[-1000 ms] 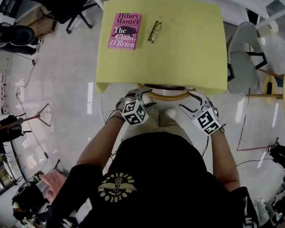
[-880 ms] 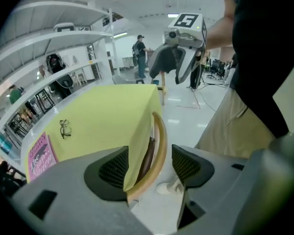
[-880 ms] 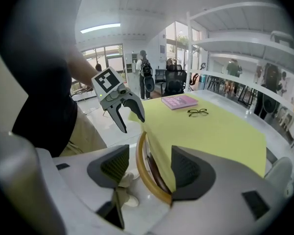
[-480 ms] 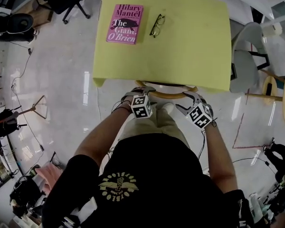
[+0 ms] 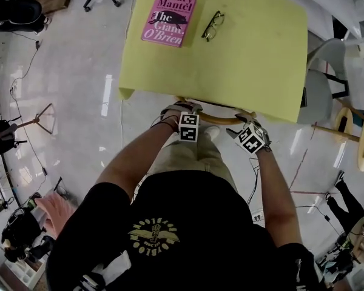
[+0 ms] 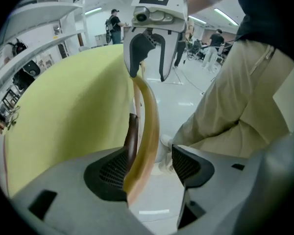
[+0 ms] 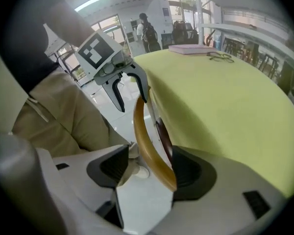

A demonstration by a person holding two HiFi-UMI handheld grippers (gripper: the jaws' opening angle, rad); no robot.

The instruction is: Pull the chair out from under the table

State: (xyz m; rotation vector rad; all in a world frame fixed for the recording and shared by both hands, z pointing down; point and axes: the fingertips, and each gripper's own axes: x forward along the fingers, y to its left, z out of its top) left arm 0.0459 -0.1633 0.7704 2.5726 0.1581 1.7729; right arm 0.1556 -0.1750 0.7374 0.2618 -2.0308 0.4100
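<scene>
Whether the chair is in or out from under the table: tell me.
In: only its curved back rail shows at the yellow table's near edge; the seat is hidden beneath.

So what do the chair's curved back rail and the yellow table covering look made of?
Chair's back rail: likely bent wood, tan, smooth with a slight sheen; it curves in one piece. Yellow table covering: probably cloth or a thin sheet, matte and uniform; its edge hangs over the side and the near-left corner droops.
</scene>
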